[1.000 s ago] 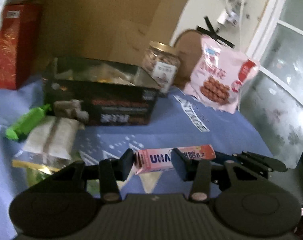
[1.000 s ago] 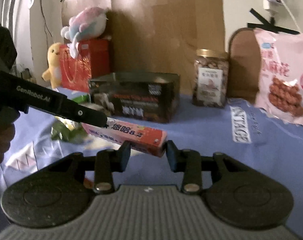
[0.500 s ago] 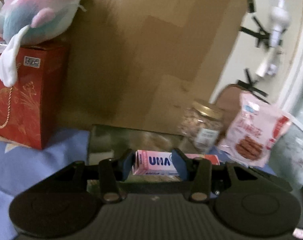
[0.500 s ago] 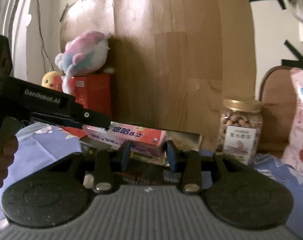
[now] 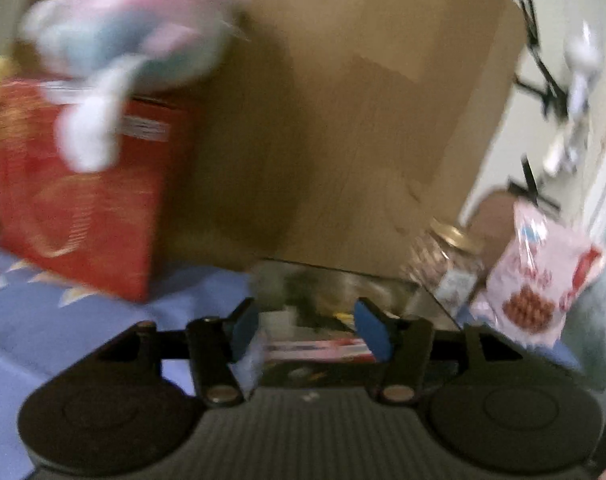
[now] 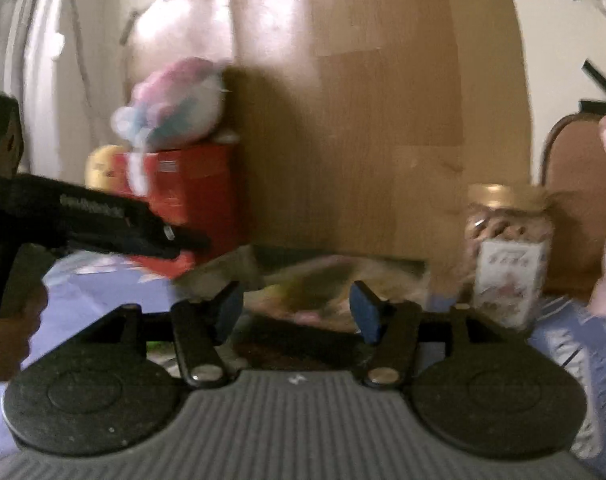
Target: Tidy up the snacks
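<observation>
Blue cloth (image 5: pixel 83 332), blurred pink snack box (image 5: pixel 319 350) in tin (image 5: pixel 435 300)

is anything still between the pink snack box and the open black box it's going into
Nothing visible. The pink snack box already lies inside the black box, and both the left gripper and right gripper are opening, pads clear of it.

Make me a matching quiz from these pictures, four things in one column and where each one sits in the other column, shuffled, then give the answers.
Things:
1. plush toy
2. pink box
3. jar
4. pink bag

Places:
A. in the open black box
B. on top of the red box
C. far right, beside the jar
D. right of the black box, against the wood board

Pairs: 1-B, 2-A, 3-D, 4-C
</observation>
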Tool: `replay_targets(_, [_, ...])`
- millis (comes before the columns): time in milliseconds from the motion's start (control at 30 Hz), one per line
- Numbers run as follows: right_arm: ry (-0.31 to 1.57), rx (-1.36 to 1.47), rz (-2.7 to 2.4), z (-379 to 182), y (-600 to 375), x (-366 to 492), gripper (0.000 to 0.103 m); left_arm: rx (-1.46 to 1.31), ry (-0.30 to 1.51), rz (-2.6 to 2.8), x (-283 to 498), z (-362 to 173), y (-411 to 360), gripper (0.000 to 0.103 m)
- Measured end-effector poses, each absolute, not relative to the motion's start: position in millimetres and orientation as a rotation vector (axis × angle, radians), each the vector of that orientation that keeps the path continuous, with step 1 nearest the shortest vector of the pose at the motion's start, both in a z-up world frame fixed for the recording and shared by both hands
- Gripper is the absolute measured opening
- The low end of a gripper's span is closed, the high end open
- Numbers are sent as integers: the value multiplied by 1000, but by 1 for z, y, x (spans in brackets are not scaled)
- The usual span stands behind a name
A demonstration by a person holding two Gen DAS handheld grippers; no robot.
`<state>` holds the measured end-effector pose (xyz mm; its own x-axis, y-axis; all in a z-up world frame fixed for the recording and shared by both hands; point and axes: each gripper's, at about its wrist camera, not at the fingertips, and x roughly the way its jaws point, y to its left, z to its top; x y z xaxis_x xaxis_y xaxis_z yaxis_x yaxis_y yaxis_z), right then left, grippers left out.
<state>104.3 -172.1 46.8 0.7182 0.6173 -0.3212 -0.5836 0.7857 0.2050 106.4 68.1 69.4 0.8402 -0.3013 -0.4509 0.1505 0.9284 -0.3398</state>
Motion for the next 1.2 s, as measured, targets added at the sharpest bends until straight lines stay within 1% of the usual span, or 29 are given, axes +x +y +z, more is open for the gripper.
replay_targets(100, [498,160,794,39,-157,104,61,-380,571,-161,91,54,104,57])
replay_targets(200, [553,152,836,35,-134,106,61,-509,668,-130,83,26,131,57])
replay_targets(233, [558,145,845,35,-127,107,61,-546,687,-135,81,18,137,64])
replay_targets(267, [571,148,850,34,-119,110,62,-577,700,-131,80,12,141,74])
replay_targets(300, [590,159,849,33,-113,115,61,-610,710,-123,80,6,144,76])
replay_targets(433, [712,269,794,18,-92,143,61,-758,761,-193,86,-18,147,76])
replay_targets(467, [739,312,782,14,-90,150,60,-766,756,-199,88,-20,145,73])
replay_targets(500, [744,348,772,12,-87,153,53,-762,749,-200,89,-22,144,70])
replay_targets(533, [765,369,772,11,-84,157,38,-754,747,-198,92,-23,142,60])
replay_targets(567, [787,387,770,10,-79,160,30,-757,749,-203,93,-25,141,52])
replay_targets(600, [795,399,770,9,-76,161,24,-769,752,-207,95,-27,141,50])
replay_targets(667, [791,379,772,10,-72,156,23,-780,750,-219,93,-27,144,39])
replay_targets(700, [784,359,779,12,-70,151,22,-782,747,-229,91,-27,146,36])
replay_targets(733, [778,341,786,14,-69,146,20,-781,740,-242,86,-26,148,30])
replay_targets(800, [761,293,809,20,-65,133,18,-774,731,-258,77,-22,150,27])
replay_targets(833, [747,265,822,24,-63,125,18,-784,718,-287,69,-19,151,21])
replay_targets(900, [713,227,842,29,-63,104,18,-770,700,-302,52,-12,154,20])
replay_targets(1000, [735,244,886,29,-70,78,18,-768,689,-324,24,-10,161,20])
replay_targets(1067, [759,253,940,24,-75,59,18,-761,687,-314,4,-9,168,26])
replay_targets(1167, [788,230,1000,20,-84,35,23,-717,692,-271,-19,-8,175,30])
replay_targets(1200, [793,209,1009,19,-88,28,30,-703,697,-259,-25,-8,177,30])
